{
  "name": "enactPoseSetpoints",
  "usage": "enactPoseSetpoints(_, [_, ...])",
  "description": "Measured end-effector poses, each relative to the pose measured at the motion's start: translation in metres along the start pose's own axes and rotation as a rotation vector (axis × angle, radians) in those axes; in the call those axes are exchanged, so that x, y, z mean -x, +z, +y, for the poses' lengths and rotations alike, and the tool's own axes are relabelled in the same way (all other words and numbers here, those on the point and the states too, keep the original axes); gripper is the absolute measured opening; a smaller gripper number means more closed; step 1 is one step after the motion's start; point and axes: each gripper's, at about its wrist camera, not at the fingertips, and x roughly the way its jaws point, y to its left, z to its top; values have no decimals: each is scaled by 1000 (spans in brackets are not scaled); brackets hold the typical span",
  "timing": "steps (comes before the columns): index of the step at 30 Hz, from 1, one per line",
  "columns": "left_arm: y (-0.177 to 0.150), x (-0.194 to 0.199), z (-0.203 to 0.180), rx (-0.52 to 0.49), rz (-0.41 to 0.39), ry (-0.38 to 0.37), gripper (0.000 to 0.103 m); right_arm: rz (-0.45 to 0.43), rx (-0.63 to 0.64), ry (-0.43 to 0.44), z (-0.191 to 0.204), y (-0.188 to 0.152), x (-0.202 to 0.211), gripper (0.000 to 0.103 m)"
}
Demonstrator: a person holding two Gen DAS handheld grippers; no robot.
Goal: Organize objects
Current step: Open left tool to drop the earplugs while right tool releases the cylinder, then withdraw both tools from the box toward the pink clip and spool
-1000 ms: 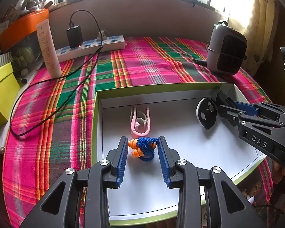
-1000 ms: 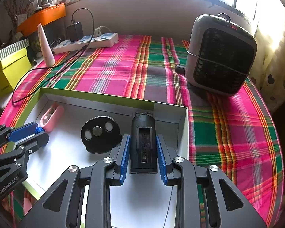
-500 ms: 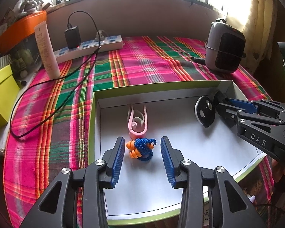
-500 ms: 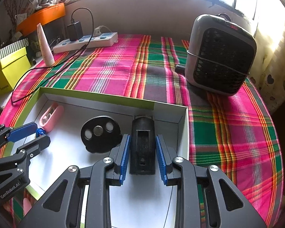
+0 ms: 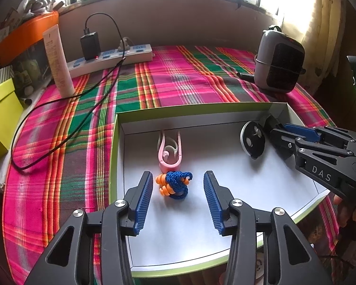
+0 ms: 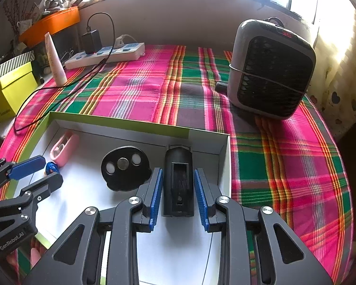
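Earplugs (image 5: 172, 185), orange and tied up in blue cord, lie on the white floor of the shallow box (image 5: 201, 109) in front of us. Our left tool (image 5: 178, 190) stands around them with its jaws apart; they have just been opening, and neither blue pad touches the bundle, which sits free between them, nearer the left pad. Just beyond the earplugs, touching or nearly touching them, lies a pink clip (image 5: 169, 149), its open end toward the far wall of the box.

Our right tool (image 6: 178, 190) is clenched on a black rectangular block (image 6: 178, 178), both ribbed pads pressed against its long sides. The block lies in the far right corner of the box, its far end close to the far wall. Just left of it sits a black round disc (image 6: 124, 167) with three pale spots on its face, resting on the box floor and apart from the pads.

We see the box, green-edged, sitting on a table covered with a pink and green plaid cloth (image 6: 142, 90). Well beyond the box on the cloth stand a small grey heater (image 6: 270, 71) on the right, a white power strip (image 5: 111, 59) with a black charger plugged in near the wall, and a pale tube (image 5: 58, 61) upright on the left. A yellow box (image 5: 0, 118) sits off the left edge of the cloth.
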Motion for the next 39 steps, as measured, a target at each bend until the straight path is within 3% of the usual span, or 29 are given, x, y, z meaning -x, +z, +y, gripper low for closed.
enactPoseSetpoints(2, [0, 1, 0, 3, -3, 0, 44, -6, -5, 4, 0, -1, 2, 43])
enactPoseSetpoints(3, [0, 2, 0, 6, -3, -1, 45, -11, -7, 14, 0, -1, 3, 43])
enactPoseSetpoints(39, [-25, 50, -8, 20, -80, -5, 45, -82, -51, 48, 3, -32, 52, 44])
